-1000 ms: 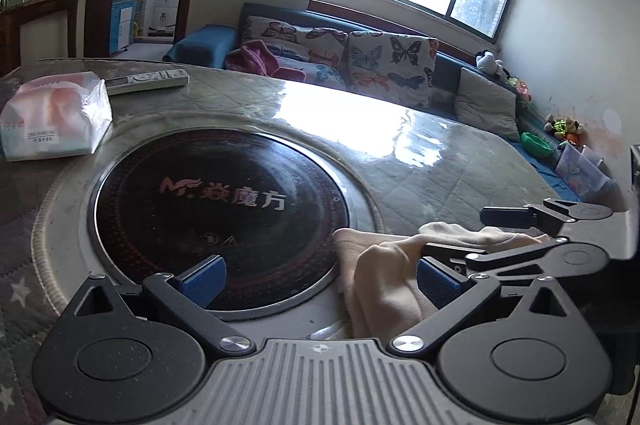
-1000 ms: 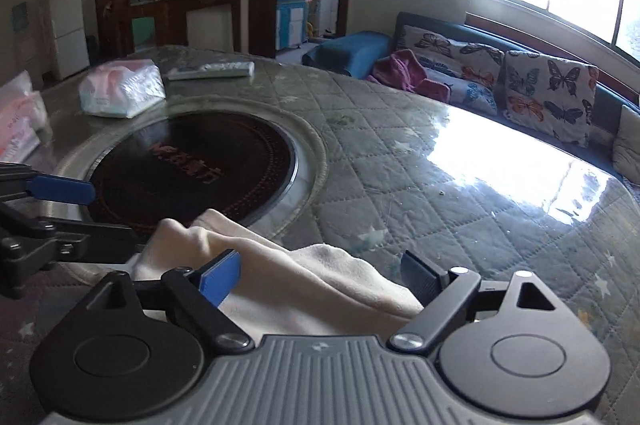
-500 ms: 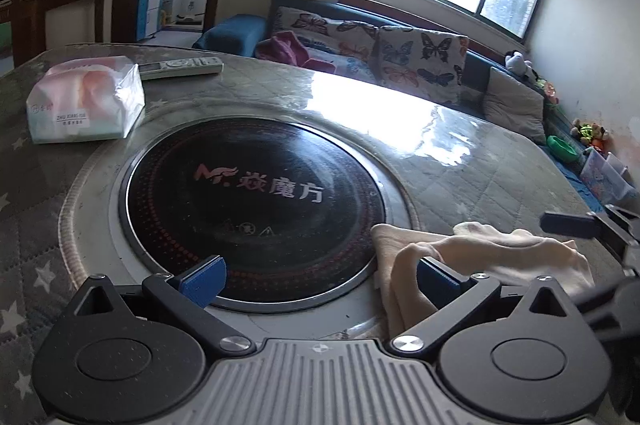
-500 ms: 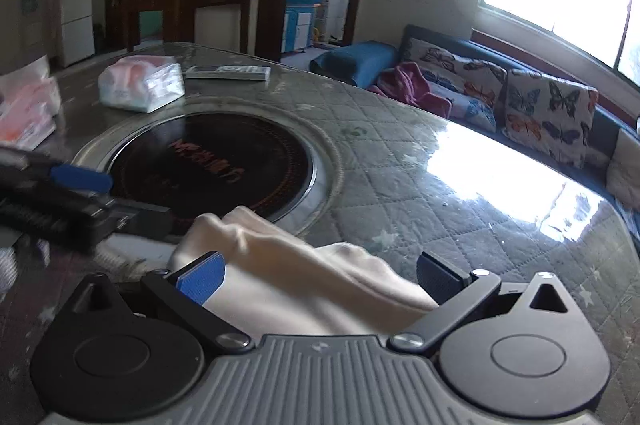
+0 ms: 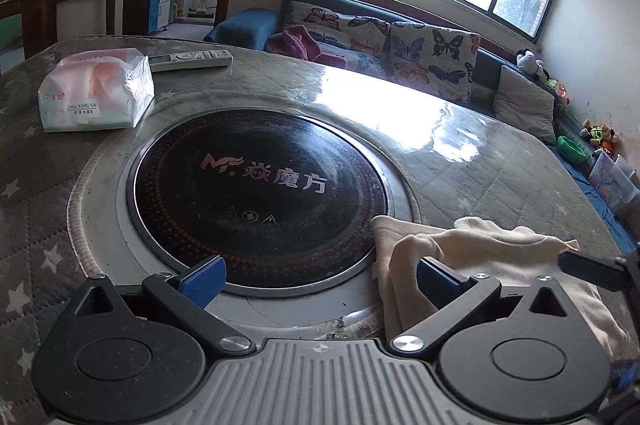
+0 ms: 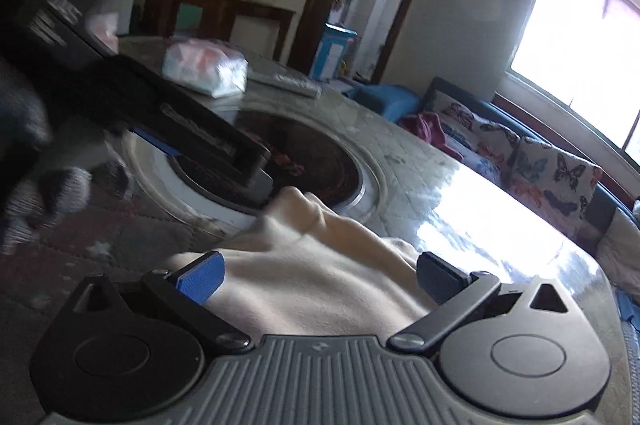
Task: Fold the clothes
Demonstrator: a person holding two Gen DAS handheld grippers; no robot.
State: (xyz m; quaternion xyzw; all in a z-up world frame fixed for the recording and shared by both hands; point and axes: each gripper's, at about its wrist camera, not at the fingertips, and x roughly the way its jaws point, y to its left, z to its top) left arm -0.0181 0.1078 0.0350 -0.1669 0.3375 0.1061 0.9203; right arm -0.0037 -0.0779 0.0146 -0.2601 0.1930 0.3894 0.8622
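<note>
Cream garment (image 5: 472,257) lay bunched at table's (image 5: 460,153) near edge, overlapping black cooktop's (image 5: 256,193) rim. Left gripper (image 5: 318,275) and right gripper (image 6: 318,275) both gaped wide, gripping nothing. Bare quilted tabletop beyond.

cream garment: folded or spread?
Bunched, not neatly folded: the cream garment lies in rumpled, overlapping layers on the table.

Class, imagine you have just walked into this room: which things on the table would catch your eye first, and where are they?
The big black round cooktop with pale lettering sits sunk into the middle of the quilted table. A crumpled cream garment lies at the cooktop's near right edge, spreading right across the quilted top. At the far left a pink-and-white tissue pack sits just in front of a white remote.
</note>
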